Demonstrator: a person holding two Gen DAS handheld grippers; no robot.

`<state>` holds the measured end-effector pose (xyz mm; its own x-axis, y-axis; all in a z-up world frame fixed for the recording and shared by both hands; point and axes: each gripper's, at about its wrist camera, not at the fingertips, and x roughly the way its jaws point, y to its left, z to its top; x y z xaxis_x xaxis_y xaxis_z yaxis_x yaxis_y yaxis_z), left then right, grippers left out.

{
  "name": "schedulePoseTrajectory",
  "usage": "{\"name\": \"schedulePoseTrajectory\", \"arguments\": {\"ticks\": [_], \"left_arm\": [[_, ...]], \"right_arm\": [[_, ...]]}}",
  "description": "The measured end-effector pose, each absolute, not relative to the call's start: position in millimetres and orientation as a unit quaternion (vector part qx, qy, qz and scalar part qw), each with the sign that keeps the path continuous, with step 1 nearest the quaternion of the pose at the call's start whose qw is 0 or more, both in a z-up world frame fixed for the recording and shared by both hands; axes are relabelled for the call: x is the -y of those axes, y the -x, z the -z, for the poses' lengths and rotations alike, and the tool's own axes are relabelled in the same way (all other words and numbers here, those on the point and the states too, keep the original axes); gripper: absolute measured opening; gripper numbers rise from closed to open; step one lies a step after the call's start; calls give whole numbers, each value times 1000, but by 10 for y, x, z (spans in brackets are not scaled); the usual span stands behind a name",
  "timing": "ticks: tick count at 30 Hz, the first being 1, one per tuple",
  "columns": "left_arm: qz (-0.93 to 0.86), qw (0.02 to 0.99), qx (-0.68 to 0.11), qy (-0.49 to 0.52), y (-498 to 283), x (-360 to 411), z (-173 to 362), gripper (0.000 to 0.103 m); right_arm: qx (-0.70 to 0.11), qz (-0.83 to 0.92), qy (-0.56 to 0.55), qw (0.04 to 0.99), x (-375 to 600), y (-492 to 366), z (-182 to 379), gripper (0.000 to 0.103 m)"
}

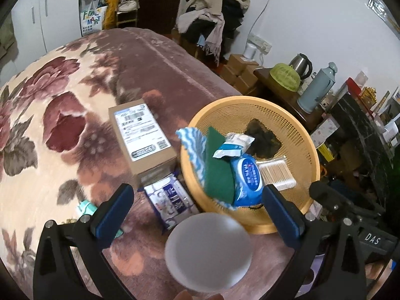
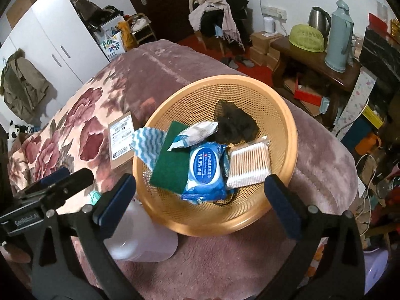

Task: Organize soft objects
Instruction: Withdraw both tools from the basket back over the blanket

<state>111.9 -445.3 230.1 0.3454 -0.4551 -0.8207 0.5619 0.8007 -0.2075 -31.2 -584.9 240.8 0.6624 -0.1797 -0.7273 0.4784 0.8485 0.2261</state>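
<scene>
Left wrist view: left gripper (image 1: 197, 210) wide open, empty; basket (image 1: 310, 165) centre-right, tissue pack (image 1: 172, 200) lower centre beside it; cup (image 1: 207, 250) may tip | Right wrist view: right gripper (image 2: 200, 197) wide open, empty; basket (image 2: 287, 130) centre, crowded; wipes (image 2: 207, 172) may slip

Quick count: one orange mesh basket (image 2: 287, 135). Inside: one green scouring pad (image 2: 172, 165), one blue wavy-striped cloth (image 2: 147, 145), one blue wet-wipes pack (image 2: 206, 172), one white-blue sachet (image 2: 195, 132), one cotton swab pack (image 2: 250, 165), one dark fuzzy lump (image 2: 235, 122). Outside: one cardboard box (image 1: 142, 137), one tissue pack (image 1: 172, 200), one frosted plastic tub (image 1: 208, 245).
</scene>
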Motion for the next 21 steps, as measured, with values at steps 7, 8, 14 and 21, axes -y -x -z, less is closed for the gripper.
{"name": "schedulePoseTrajectory", "arguments": {"ticks": [7,8,14,21], "left_arm": [[300,819,-486,-54,-1080,4245,-2285,102],[298,819,-487,-56,-1071,4232,-2277,102],[288,811,-503,-75,-1063,4189,-2184,102],[285,807,-512,-75,-1082,4114,-2114,102]], "right_arm": [[-384,192,-178,885,5653,301,-2383,103],[-387,194,-173,885,5632,296,-2374,103],[-419,200,-148,873,5513,252,-2303,103],[-426,203,-131,872,5396,251,-2336,103]]}}
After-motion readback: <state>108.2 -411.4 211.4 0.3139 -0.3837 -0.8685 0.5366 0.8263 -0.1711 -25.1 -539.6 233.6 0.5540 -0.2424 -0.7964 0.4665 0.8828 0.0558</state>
